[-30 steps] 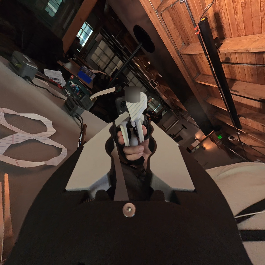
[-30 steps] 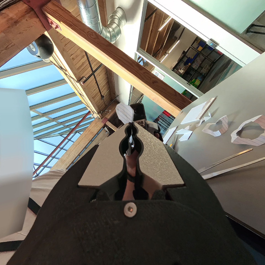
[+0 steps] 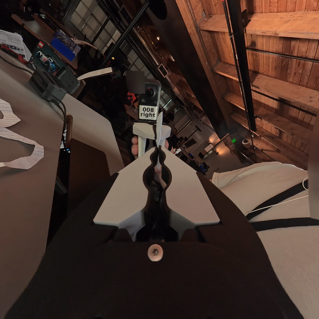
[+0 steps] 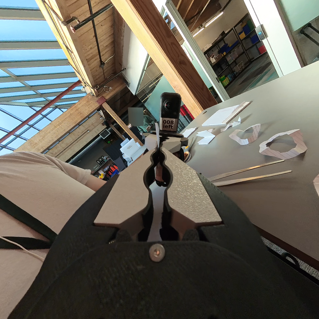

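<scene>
The paper piece (image 3: 159, 127), flat-on a second ago, now shows edge-on, pinched off the table's (image 4: 259, 198) edge between the closed left gripper (image 3: 158, 149) and the closed right gripper (image 4: 158, 148), which face each other tip to tip, tilted upward.

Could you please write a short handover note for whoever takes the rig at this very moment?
Left claw: shut on a lined paper piece, seen edge-on.
Right claw: shut on the same paper from the opposite side; the two claws face each other tip to tip, off the table.
On the table: two cut paper rings, scraps, a pad, two metal strips.
Done: the rings lie with their middles cut out.
Left: the paper is in mid-air, not set down; letting go with one claw leaves it in the other.
</scene>
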Available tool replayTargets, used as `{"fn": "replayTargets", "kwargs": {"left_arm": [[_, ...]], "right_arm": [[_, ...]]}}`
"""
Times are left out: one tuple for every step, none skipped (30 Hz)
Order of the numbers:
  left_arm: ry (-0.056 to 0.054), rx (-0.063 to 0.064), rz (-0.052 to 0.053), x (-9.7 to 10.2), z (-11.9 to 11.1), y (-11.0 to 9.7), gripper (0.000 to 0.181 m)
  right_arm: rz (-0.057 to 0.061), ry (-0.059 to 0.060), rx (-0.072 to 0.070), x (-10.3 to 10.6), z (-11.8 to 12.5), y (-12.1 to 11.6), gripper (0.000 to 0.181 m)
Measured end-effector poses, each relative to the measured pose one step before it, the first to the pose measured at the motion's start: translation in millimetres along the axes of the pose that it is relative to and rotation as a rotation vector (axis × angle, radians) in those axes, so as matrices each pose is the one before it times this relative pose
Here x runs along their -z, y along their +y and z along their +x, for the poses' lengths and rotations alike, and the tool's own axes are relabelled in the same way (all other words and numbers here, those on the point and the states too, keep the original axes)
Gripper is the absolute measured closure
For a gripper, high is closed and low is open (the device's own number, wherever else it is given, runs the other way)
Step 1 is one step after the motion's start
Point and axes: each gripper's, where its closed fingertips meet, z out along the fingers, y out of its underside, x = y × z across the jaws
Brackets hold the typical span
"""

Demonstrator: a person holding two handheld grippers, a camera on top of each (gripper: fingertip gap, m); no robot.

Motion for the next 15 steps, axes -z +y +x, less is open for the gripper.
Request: {"fn": "replayTargets", "kwargs": {"left_arm": [[0.0068,-0.0051,-0.0006,0.05,0.94,0.14,0.181],[0.0103,-0.006,-0.0016,0.43,1.63,0.06,0.181],[0.0079,-0.0026,0.0,0.86,1.21,-0.34,0.181],[0.0074,0.0005,0.008,1.51,1.23,-1.59,0.181],[0.0084,0.0034,0.0164,2.04,1.14,-2.8,0.181],[0.0055,0.0059,0.0172,2.04,0.39,-2.81,0.181],[-0.0019,0.0047,0.0076,1.48,-0.88,-1.46,0.181],[-0.0058,-0.0007,-0.004,0.55,-1.28,0.33,0.181],[-0.007,-0.0037,-0.0071,0.15,-1.14,1.05,0.181],[-0.0099,-0.0037,-0.0003,0.09,-1.18,-0.24,0.181],[-0.0138,-0.0013,0.0067,0.44,-1.7,-1.43,0.176],[-0.0106,-0.0005,0.0061,0.78,-1.35,-1.59,0.166],[0.0031,-0.0027,0.0008,1.1,0.37,-0.73,0.17],[0.0078,0.0012,-0.0038,0.93,0.74,0.21,0.18],[-0.0042,0.0088,-0.0066,0.55,-1.36,0.81,0.18]], "right_arm": [[0.0069,-0.0067,-0.01,0.17,0.36,0.37,0.181],[0.0087,-0.0105,-0.008,0.18,-0.75,0.02,0.181],[0.0122,-0.0104,-0.0086,0.64,-0.93,-0.66,0.181],[0.0147,-0.0047,-0.008,1.13,-0.23,-1.38,0.181],[0.0168,-0.0034,-0.0064,1.69,-0.22,-2.11,0.181],[0.0153,-0.0051,-0.008,1.82,-0.31,-2.08,0.181],[0.0078,-0.006,-0.0099,1.29,-0.41,-1.0,0.181],[-0.0001,-0.0044,-0.0083,0.41,-0.25,0.37,0.181],[-0.0007,-0.002,-0.0059,0.1,-0.09,0.5,0.181],[0.0016,-0.0014,-0.0028,0.26,0.12,-0.01,0.181],[-0.0002,-0.0008,-0.001,0.35,0.27,0.17,0.181],[0.002,0.0006,-0.0006,0.24,0.46,-0.26,0.181],[0.0035,0.0014,-0.003,0.22,0.82,-0.47,0.181],[0.002,-0.0009,-0.0052,-0.29,0.6,-0.29,0.181],[-0.0022,-0.0011,-0.0034,-0.8,0.67,0.37,0.181]]}}
